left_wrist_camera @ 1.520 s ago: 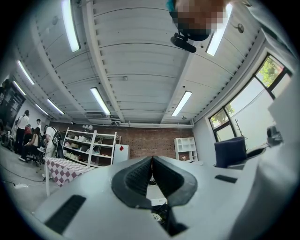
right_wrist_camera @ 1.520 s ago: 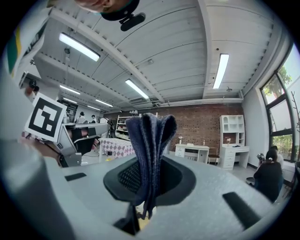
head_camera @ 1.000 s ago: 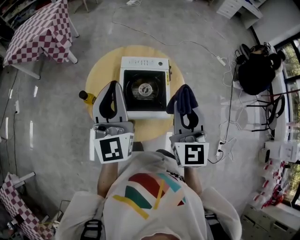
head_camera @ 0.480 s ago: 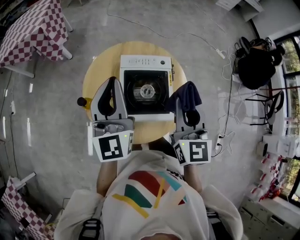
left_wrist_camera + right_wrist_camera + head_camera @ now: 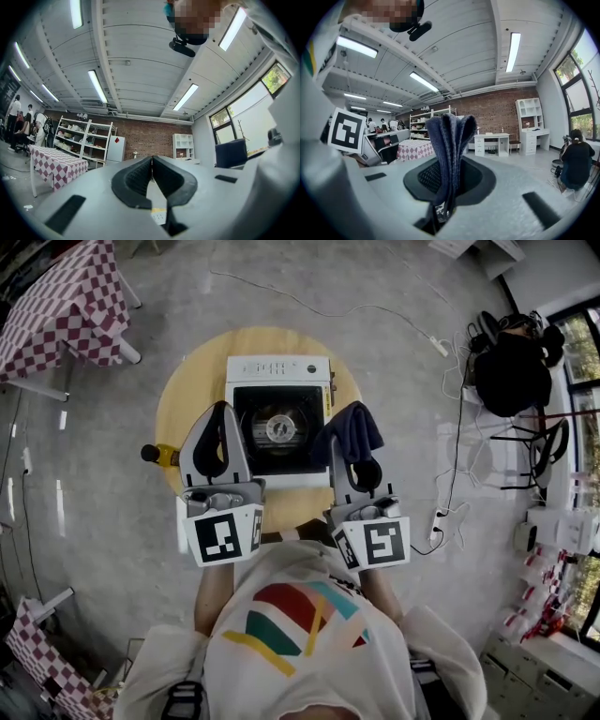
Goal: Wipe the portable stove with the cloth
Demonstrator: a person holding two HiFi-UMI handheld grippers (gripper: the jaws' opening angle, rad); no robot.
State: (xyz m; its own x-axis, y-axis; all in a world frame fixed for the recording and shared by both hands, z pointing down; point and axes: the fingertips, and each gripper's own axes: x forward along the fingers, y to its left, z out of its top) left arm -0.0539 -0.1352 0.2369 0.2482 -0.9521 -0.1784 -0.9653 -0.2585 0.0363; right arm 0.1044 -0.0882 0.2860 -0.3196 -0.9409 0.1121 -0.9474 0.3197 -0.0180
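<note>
The white portable stove (image 5: 278,381) with a black top and round burner (image 5: 279,427) sits on a round wooden table (image 5: 183,390). My right gripper (image 5: 352,442) is shut on a dark blue cloth (image 5: 342,430), which hangs at the stove's right edge. In the right gripper view the folded cloth (image 5: 449,133) stands up between the jaws of that gripper (image 5: 446,164). My left gripper (image 5: 221,411) hovers by the stove's left edge, shut and holding nothing. In the left gripper view its pads (image 5: 136,177) meet at the gripper's tip (image 5: 151,160), which points out into the room.
A yellow bottle (image 5: 159,454) lies at the table's left rim. A checkered table (image 5: 66,306) stands at upper left, another checkered cloth (image 5: 37,662) at lower left. A cable (image 5: 309,310) runs across the floor to a power strip (image 5: 438,346). A black chair (image 5: 511,371) stands at right.
Both grippers have shifted a little left and nearer the stove. The cloth in the right gripper now overlaps the stove's right edge.
</note>
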